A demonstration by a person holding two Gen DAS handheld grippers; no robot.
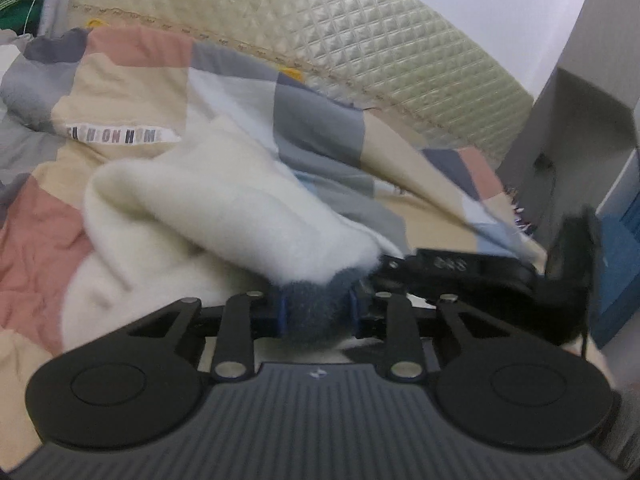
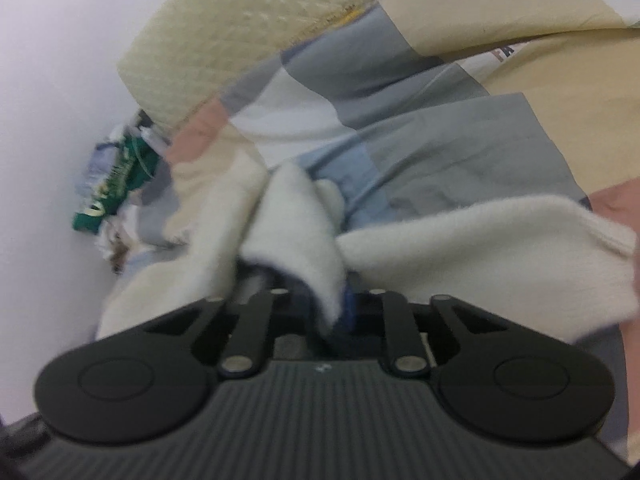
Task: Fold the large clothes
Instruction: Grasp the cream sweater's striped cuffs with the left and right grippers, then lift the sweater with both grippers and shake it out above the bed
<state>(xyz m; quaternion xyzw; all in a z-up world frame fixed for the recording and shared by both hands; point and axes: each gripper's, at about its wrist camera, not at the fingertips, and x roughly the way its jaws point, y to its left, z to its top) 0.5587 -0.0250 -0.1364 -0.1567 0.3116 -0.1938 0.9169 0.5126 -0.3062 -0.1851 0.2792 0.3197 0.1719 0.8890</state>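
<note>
A cream, fuzzy garment [image 1: 208,216] is spread in thick folds over a patchwork quilt [image 1: 132,80] on a bed. In the left wrist view, a dark blue-grey ribbed edge [image 1: 316,300] of the garment is pinched in the left gripper [image 1: 316,312], whose jaws are closed nearly together on the cloth, with blue pads [image 1: 283,312] seen at either side of the bunched edge. From that grip the cream fabric is drawn up and away to the left, forming a rolled ridge above a flatter layer that lies on the quilt.

In the right wrist view, a fold of the same garment [image 2: 304,232] is clamped in the right gripper [image 2: 332,312]; the jaws are drawn close together, and one blue pad [image 2: 349,308] is seen beside the cloth. Another part of the garment [image 2: 480,248] is stretched off to the right, and a further flap hangs to the left. The frame is blurred, so finer detail cannot be told.

The right gripper's black body [image 1: 480,272] is seen just beside the left gripper in the left wrist view. Behind the quilt, a pale quilted headboard [image 1: 360,40] is set against a white wall [image 1: 500,8]. A grey cabinet [image 1: 580,120] stands at the right. A green packet [image 2: 116,184] lies amid clutter by the wall in the right view.
</note>
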